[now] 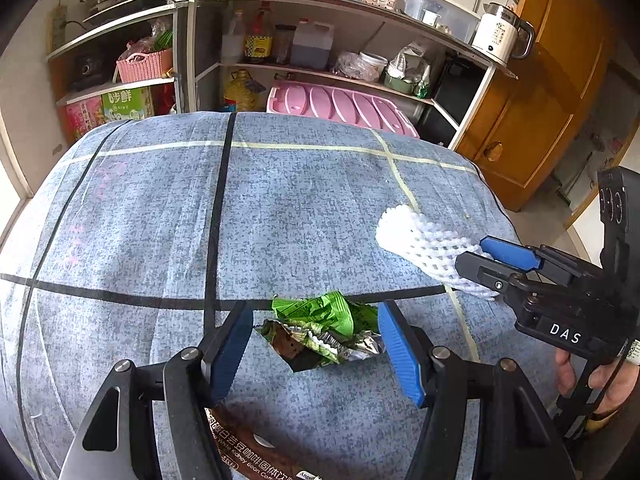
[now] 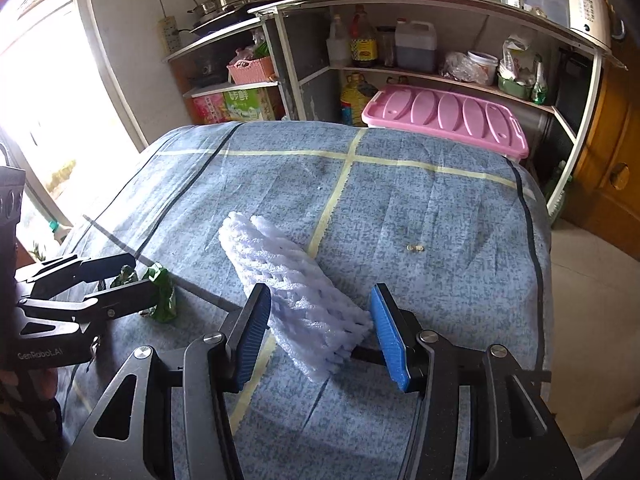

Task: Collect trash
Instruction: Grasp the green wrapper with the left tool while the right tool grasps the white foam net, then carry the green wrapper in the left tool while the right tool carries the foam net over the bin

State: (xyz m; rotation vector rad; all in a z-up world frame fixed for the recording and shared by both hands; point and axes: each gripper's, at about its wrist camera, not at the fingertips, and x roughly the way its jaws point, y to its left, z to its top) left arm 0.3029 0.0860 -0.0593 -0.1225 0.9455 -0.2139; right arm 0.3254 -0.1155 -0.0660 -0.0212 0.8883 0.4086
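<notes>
A crumpled green and silver snack wrapper (image 1: 324, 330) lies on the blue tablecloth (image 1: 280, 208). My left gripper (image 1: 314, 348) is open, its blue pads on either side of the wrapper and apart from it. A white foam fruit net (image 2: 296, 284) lies to the right. My right gripper (image 2: 320, 328) is open around the net's near end, its pads close to it. The net (image 1: 424, 246) and right gripper (image 1: 486, 262) show in the left wrist view. The left gripper (image 2: 120, 274) and wrapper (image 2: 162, 292) show in the right wrist view. A brown coffee packet (image 1: 256, 452) lies under my left gripper.
Shelves (image 1: 320, 68) with bottles, jars and a pink basket stand behind the table. A pink plastic bin lid (image 2: 444, 120) sits just past the far edge. A white kettle (image 1: 500, 34) stands on the shelf top. Wooden cabinet (image 1: 540, 100) at right. Small crumbs (image 2: 416, 248) lie on the cloth.
</notes>
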